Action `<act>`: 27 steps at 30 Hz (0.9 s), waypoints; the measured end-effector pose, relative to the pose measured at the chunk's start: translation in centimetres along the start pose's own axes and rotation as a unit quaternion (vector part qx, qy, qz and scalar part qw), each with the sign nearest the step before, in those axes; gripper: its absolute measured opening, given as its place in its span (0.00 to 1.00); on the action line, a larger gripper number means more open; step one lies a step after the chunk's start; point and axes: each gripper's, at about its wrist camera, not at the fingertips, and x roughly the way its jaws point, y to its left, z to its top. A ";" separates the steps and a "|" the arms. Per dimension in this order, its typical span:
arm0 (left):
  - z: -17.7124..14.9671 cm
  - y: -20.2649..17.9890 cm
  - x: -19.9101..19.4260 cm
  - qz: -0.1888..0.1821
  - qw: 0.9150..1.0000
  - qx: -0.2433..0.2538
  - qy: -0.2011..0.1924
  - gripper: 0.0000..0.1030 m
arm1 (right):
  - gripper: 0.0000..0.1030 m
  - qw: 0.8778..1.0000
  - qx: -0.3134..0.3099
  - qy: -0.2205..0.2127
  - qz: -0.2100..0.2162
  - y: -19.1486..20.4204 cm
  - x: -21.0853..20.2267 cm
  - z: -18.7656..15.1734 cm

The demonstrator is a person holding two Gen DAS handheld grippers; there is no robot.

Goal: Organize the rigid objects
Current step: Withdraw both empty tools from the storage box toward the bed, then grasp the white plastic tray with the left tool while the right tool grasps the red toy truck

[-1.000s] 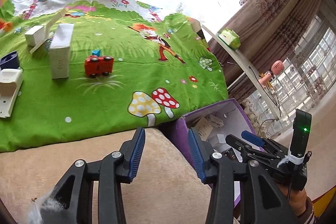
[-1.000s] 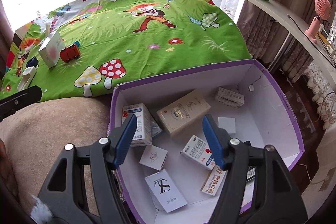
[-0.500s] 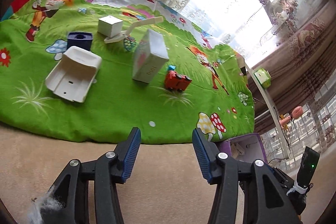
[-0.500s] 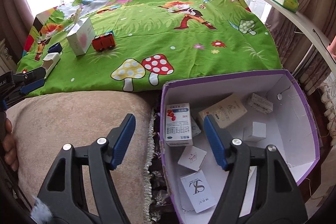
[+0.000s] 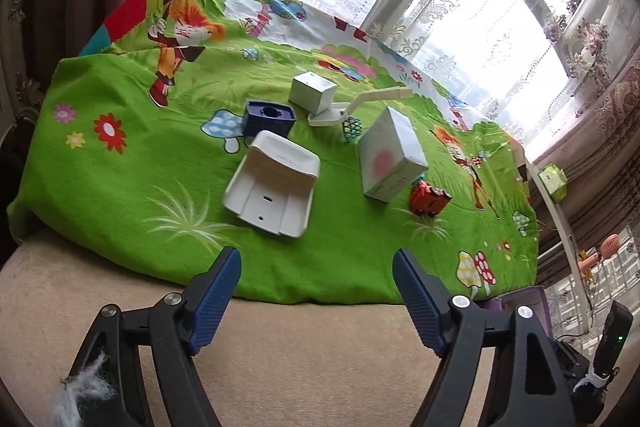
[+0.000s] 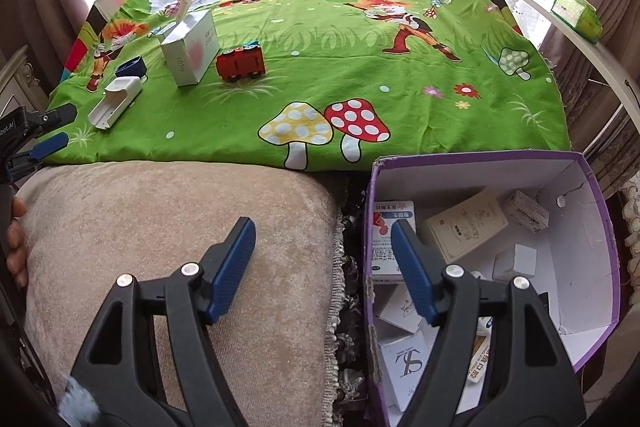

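Observation:
On the green cartoon cloth (image 5: 120,187) lie a white plastic tray (image 5: 272,191), a dark blue box (image 5: 268,117), a small white cube box (image 5: 312,93), a white folding lamp (image 5: 356,105), a tall white box (image 5: 390,157) and a red toy truck (image 5: 430,197). My left gripper (image 5: 316,287) is open and empty, over the cloth's near edge, in front of the tray. My right gripper (image 6: 324,259) is open and empty, over the gap between the beige cushion (image 6: 160,227) and the purple box (image 6: 600,227), which holds several small cartons.
The left gripper's fingers (image 6: 52,143) show at the left edge of the right wrist view. A white shelf (image 6: 580,43) with a green tissue pack (image 6: 576,11) runs along the right. Curtains and windows stand behind the cloth.
My left gripper has swung left from the purple box toward the objects on the cloth and opened wider. My right gripper has drawn left, off the purple box toward the cushion.

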 end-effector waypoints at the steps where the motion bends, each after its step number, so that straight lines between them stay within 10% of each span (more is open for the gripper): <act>1: 0.2 0.1 0.1 0.009 1.000 0.006 0.002 0.79 | 0.72 1.000 -0.002 0.000 -0.001 0.1 0.1 0.1; 27: 5.3 -0.3 9.3 0.116 0.986 0.088 0.087 0.82 | 0.77 0.999 -0.035 -0.015 0.022 4.8 4.2 6.0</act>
